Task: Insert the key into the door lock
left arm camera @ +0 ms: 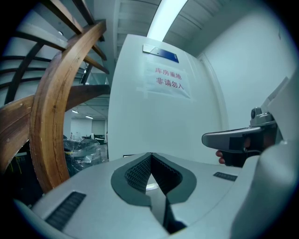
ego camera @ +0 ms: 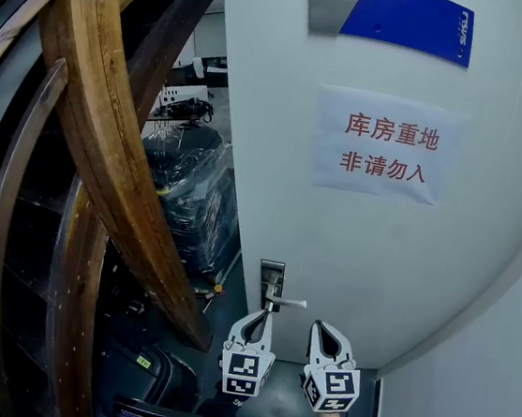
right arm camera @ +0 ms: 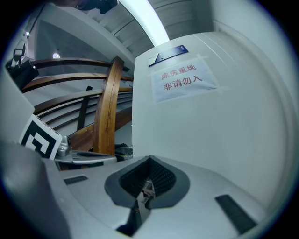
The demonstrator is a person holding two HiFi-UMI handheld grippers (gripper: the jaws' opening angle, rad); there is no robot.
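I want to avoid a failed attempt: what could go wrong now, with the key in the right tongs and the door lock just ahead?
1. The key looks tilted and sits deep in the right tongs, so it may twist or slip when pressed against the lock.
2. The lever handle juts toward those tongs and could be struck.
3. The left tongs, shut and empty, crowd the lock plate.
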